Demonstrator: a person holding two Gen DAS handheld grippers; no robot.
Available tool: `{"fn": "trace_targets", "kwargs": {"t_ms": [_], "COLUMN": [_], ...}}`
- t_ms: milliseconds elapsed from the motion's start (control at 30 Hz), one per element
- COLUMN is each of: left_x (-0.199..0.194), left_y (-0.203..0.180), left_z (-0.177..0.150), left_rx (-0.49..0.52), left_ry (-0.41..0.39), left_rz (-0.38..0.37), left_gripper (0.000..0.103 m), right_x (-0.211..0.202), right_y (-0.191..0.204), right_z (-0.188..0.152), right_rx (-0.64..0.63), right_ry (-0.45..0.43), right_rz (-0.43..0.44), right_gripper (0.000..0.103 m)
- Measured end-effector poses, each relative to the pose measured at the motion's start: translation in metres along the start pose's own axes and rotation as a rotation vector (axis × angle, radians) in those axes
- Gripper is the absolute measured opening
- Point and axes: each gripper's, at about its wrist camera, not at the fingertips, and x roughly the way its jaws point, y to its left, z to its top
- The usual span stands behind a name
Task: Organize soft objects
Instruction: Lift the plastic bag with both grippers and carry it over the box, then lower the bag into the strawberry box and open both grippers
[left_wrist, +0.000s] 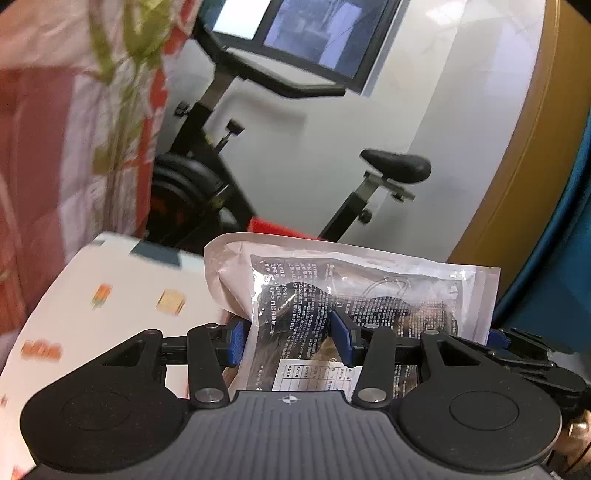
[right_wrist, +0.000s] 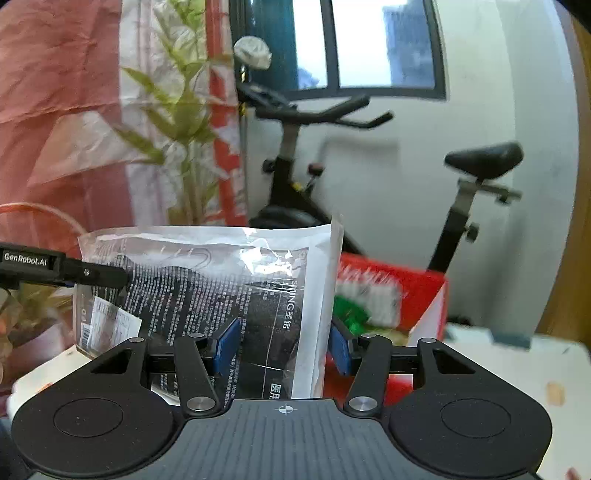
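A clear plastic pack of black face masks (left_wrist: 354, 291) with printed text is held up in the air between both grippers. My left gripper (left_wrist: 291, 339) is closed on the pack's left end. My right gripper (right_wrist: 282, 345) is closed on its right end (right_wrist: 207, 280). The left gripper's body (right_wrist: 55, 269) shows at the left in the right wrist view, and the right gripper's body (left_wrist: 532, 354) shows at the right in the left wrist view. The pack stands upright and slightly crumpled.
A white surface with small printed patterns (left_wrist: 110, 306) lies below. A red box (right_wrist: 391, 291) sits behind the pack. An exercise bike (right_wrist: 321, 162) stands by the white wall. A floral red-and-white curtain (left_wrist: 74, 110) hangs at the left.
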Motion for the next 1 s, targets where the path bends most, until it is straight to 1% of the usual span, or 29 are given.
{"fn": "trace_targets", "kwargs": {"t_ms": [233,333,433,533,633,767,900,1000], "left_x": [0.052,0.08,0.107,0.134,0.155,0.177,0.184,0.186], "left_y": [-0.016,-0.021,-0.023,-0.029,-0.03,-0.025,-0.022,-0.015], "left_z": [0.038,0.047,0.049,0.049,0.051,0.046,0.038,0.039], "left_rx": [0.05,0.066,0.094,0.136,0.151,0.16,0.212,0.233], "left_ry": [-0.04,-0.035,-0.017,0.026,0.062,0.136,0.207,0.243], "left_rz": [-0.03,-0.034,-0.033,-0.014,-0.007,0.005,0.004,-0.004], "left_gripper": [0.05,0.05,0.05,0.05,0.05,0.05,0.05,0.051], "right_x": [0.021,0.037,0.058,0.081,0.1,0.117,0.125,0.128], "right_y": [-0.02,-0.034,-0.05,-0.068,-0.085,-0.097,-0.1,-0.105], "right_z": [0.028,0.036,0.039,0.033,0.024,0.013,0.003,-0.002], "right_rx": [-0.033,-0.038,-0.031,0.012,0.04,0.059,0.044,0.054], "right_ry": [-0.073,-0.087,-0.081,-0.071,-0.048,-0.005,0.052,0.089], "right_rz": [-0.11,-0.148,-0.183,-0.213,-0.233,-0.23,-0.217,-0.209], "right_gripper": [0.048,0.048,0.048,0.047,0.047,0.047,0.047,0.05]}}
